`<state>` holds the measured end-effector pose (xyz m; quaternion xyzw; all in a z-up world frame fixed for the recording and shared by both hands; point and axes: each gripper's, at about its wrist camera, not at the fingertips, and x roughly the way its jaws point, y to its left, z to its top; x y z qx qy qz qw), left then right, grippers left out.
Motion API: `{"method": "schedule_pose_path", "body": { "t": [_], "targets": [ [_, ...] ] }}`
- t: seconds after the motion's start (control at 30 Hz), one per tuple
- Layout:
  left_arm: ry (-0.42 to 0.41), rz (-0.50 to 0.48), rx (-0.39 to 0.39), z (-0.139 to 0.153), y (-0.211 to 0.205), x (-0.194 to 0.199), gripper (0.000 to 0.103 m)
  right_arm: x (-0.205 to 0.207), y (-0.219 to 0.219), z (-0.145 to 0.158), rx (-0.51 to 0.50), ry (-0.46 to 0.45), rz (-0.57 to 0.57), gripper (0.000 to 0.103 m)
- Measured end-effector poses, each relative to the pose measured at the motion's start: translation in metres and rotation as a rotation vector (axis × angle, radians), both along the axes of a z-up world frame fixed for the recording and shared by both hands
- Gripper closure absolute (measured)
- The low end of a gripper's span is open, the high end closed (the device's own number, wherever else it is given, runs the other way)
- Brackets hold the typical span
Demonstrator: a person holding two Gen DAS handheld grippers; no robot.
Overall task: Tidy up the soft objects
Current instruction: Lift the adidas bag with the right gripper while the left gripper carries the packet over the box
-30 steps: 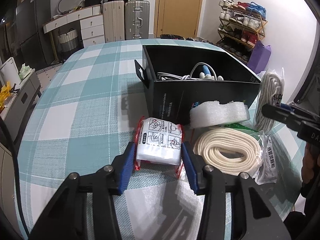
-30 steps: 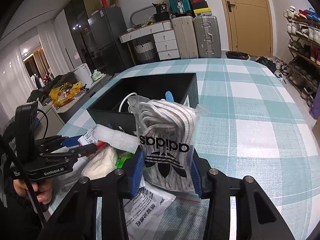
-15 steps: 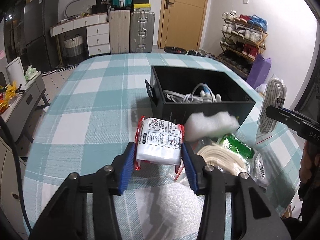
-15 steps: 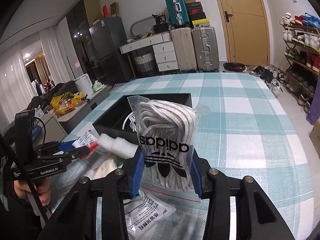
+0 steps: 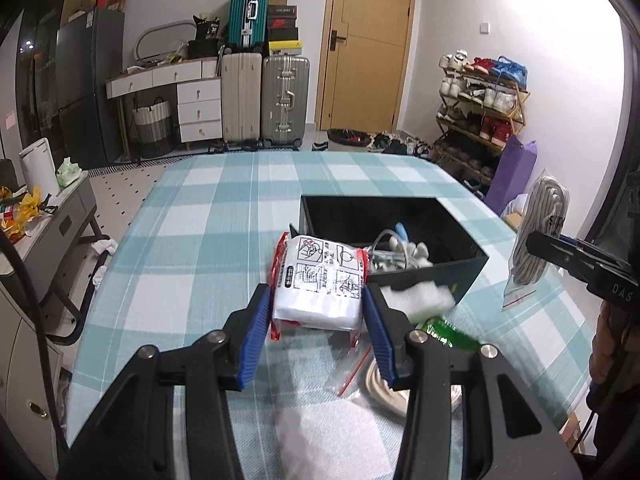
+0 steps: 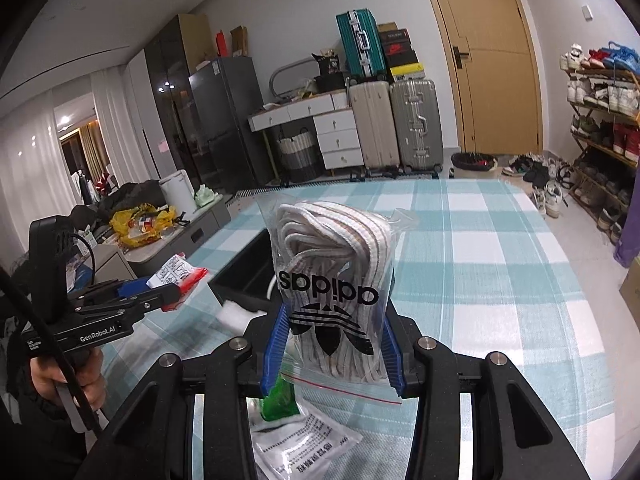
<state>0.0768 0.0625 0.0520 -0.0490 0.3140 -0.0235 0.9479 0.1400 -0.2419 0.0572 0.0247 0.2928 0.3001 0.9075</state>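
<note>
Both grippers have risen since a second ago, each carrying its load higher above the checked tablecloth (image 5: 192,248). Through the left wrist view I see my left gripper (image 5: 318,320) clamped on the white packet with red edges (image 5: 320,280), lifted clear of the cloth and in front of the black box (image 5: 460,236), which holds white cables (image 5: 396,254). A white foam piece (image 5: 416,300) lies against the box's front wall, with a green packet (image 5: 448,330) just beside it.

Through the right wrist view, my right gripper (image 6: 332,348) squeezes the clear bag of white laces (image 6: 336,280), held upright in the air above the cloth, near the box.
</note>
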Motion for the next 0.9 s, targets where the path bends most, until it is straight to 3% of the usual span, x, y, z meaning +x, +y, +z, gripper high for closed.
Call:
{"method": "schedule_pose_path", "body": {
  "t": [0.4,0.9],
  "targets": [
    [-0.06,0.003,-0.001,0.018,-0.006,0.011,0.058,-0.001,0.02,0.027,-0.012,-0.081,0.016,0.061],
    [-0.083,-0.01,-0.001,0.024,-0.018,0.032,0.057,0.015,0.042,0.03,-0.064,-0.119,0.03,0.061]
  ]
}}
